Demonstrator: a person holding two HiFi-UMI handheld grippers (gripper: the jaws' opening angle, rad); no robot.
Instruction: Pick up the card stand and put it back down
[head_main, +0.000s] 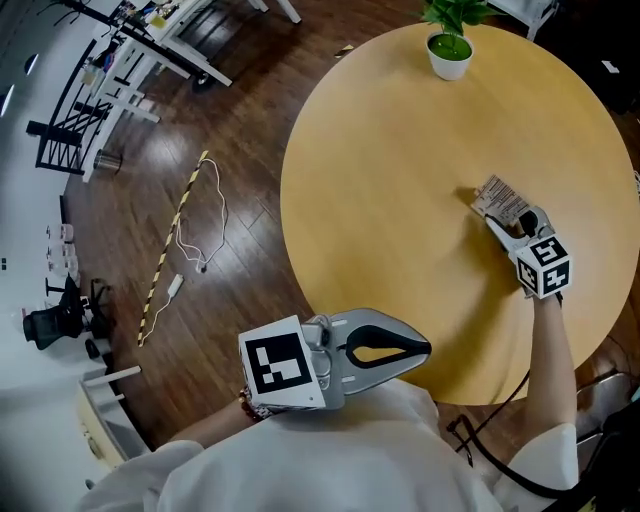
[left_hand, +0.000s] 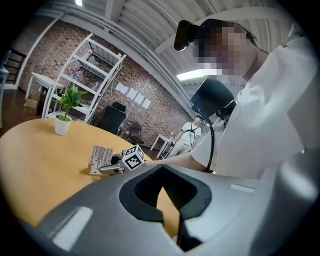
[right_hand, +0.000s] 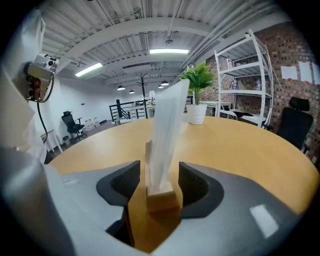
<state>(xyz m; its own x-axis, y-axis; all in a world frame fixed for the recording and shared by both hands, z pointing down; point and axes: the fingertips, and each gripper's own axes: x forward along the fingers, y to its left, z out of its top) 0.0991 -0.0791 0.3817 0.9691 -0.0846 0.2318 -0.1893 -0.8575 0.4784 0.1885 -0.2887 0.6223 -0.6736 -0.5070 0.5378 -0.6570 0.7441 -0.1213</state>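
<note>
A card stand (head_main: 500, 199), a small wooden block holding an upright printed card, rests on the round wooden table (head_main: 390, 170) at its right side. My right gripper (head_main: 497, 224) straddles the block, jaws open, a thin gap showing on each side. In the right gripper view the card stand (right_hand: 167, 131) rises between the black pads (right_hand: 125, 182) of my right gripper (right_hand: 159, 175). My left gripper (head_main: 425, 350) is shut and empty, held off the table's near edge by my body. From the left gripper view the card stand (left_hand: 100, 159) appears far off, beyond my left gripper (left_hand: 164, 220).
A potted green plant (head_main: 450, 52) stands at the table's far edge. On the dark wood floor to the left lie a cable (head_main: 205, 215) and a striped strip (head_main: 170, 250). White shelving (head_main: 150, 40) and office chairs (head_main: 55, 320) stand further left.
</note>
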